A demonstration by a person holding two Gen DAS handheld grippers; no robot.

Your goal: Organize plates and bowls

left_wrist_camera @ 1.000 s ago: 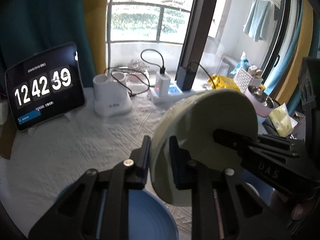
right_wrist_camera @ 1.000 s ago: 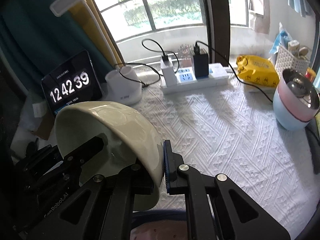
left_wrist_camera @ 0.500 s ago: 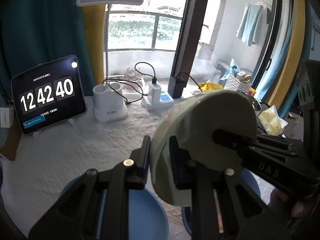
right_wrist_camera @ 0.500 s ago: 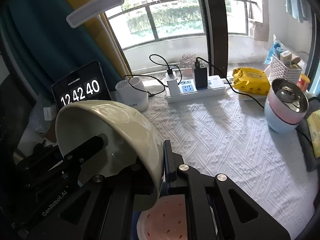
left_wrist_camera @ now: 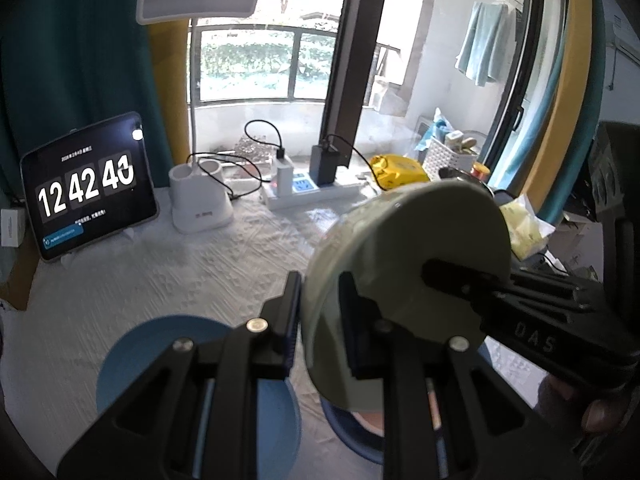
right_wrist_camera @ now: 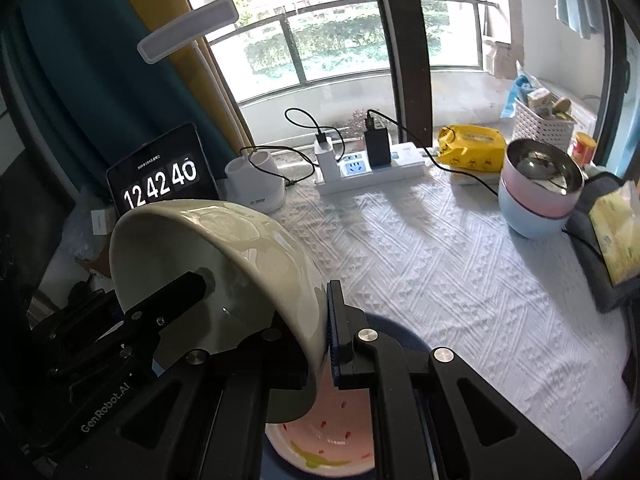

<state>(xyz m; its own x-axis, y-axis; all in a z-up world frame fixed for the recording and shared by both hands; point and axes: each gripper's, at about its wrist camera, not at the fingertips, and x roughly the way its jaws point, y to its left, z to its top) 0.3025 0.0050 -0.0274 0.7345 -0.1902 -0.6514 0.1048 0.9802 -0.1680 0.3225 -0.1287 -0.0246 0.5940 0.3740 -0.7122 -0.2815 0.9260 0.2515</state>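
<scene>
A pale green bowl (left_wrist_camera: 408, 280) (right_wrist_camera: 224, 264) hangs tipped on its side above the white tablecloth, gripped from both sides. My left gripper (left_wrist_camera: 320, 320) is shut on its near rim. My right gripper (right_wrist_camera: 320, 340) is shut on the opposite rim. A finger of the right gripper (left_wrist_camera: 452, 280) lies across the bowl's underside, and a finger of the left gripper (right_wrist_camera: 172, 300) reaches inside it. Below sit a blue plate (left_wrist_camera: 192, 364) and a pink speckled dish (right_wrist_camera: 328, 436) resting in a dark blue dish (right_wrist_camera: 400, 332).
A stack of steel, pink and light blue bowls (right_wrist_camera: 536, 196) stands at the right. Along the back are a tablet clock (right_wrist_camera: 160, 184), a white lamp base (right_wrist_camera: 256, 184), a power strip (right_wrist_camera: 368, 172), a yellow pack (right_wrist_camera: 472, 152) and a white basket (right_wrist_camera: 540, 124). A tissue pack (right_wrist_camera: 616, 236) lies far right.
Both grippers have drawn back and risen a little with the green bowl held between them. More of the table shows, and the pink speckled dish has come into view beneath.
</scene>
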